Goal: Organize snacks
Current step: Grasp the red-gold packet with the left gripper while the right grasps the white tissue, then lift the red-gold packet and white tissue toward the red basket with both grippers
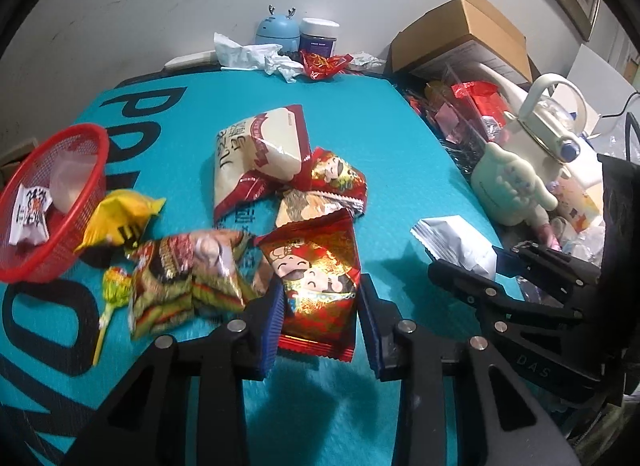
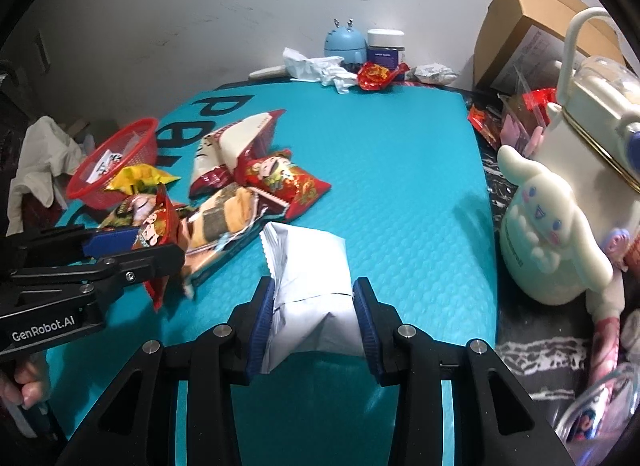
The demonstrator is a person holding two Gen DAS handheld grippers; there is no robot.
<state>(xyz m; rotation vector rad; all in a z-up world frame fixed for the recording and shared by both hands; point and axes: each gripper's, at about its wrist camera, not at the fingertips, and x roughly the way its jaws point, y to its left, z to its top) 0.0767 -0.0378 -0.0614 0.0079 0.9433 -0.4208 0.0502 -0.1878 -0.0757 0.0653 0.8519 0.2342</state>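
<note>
On the teal mat (image 1: 400,169) lies a heap of snacks: a large white-and-maroon bag (image 1: 260,153), a yellow packet (image 1: 120,217), a green-brown packet (image 1: 184,278) and a lollipop (image 1: 114,286). My left gripper (image 1: 320,318) is shut on a red-and-gold packet (image 1: 316,278) printed with cartoon figures; the right wrist view shows that packet (image 2: 156,225) upright between the left gripper's (image 2: 136,244) fingers. My right gripper (image 2: 314,322) is shut on a white foil packet (image 2: 308,266), held just above the mat. A red mesh basket (image 1: 40,258) at the left holds a small white packet.
A white plush-shaped bottle (image 2: 548,234), a cream kettle (image 1: 552,121) and a cardboard box (image 1: 464,37) crowd the right edge. Crumpled tissue (image 1: 248,51), a blue gadget (image 1: 278,27) and a jar (image 1: 318,35) stand at the back by the wall. A hand (image 2: 28,382) grips the left tool.
</note>
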